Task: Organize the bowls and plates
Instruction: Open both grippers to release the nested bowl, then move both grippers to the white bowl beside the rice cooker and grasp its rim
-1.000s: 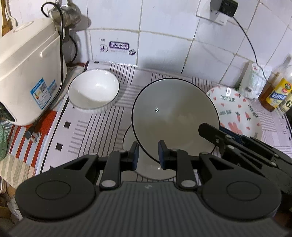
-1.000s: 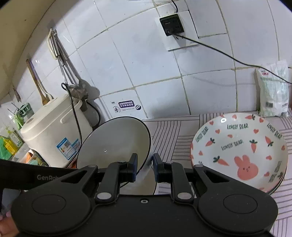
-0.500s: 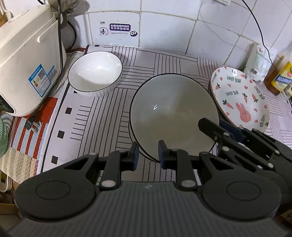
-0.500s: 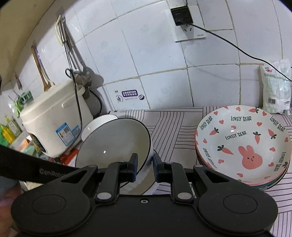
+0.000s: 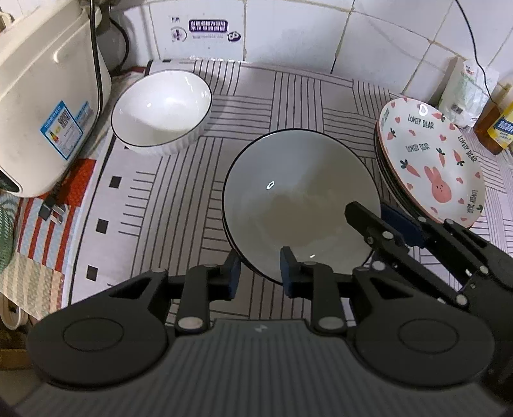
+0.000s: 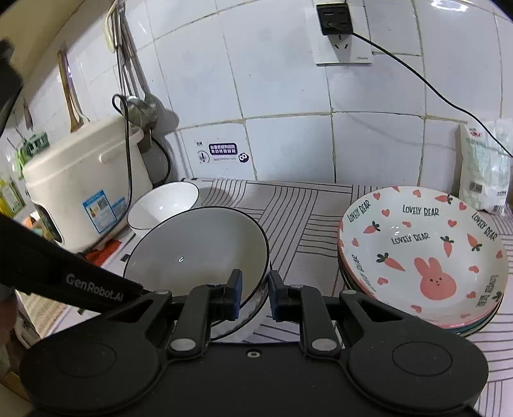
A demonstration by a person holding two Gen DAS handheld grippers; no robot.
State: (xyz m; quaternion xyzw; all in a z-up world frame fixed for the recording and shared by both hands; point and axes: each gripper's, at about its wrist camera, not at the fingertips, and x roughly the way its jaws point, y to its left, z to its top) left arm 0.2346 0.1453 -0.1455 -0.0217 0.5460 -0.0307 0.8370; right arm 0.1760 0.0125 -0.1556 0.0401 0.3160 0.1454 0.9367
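Lower plates (image 6: 461, 330) under bunny plate (image 6: 423, 253) mostly hidden; bottle (image 5: 500, 128) cut by frame edge; wall sticker (image 6: 221, 152) text illegible.

A home kitchen: tiled wall (image 6: 282, 80), rice cooker (image 6: 80, 189), hanging ladles (image 6: 134, 96).

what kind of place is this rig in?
Most likely a home kitchen counter: a rice cooker against a tiled wall, hanging utensils, and a stack of rabbit-print plates on a patterned mat.

White tiled wall (image 6: 282, 80) with a power socket (image 6: 336, 19) rises behind a counter covered by a line-patterned mat (image 5: 179, 192).
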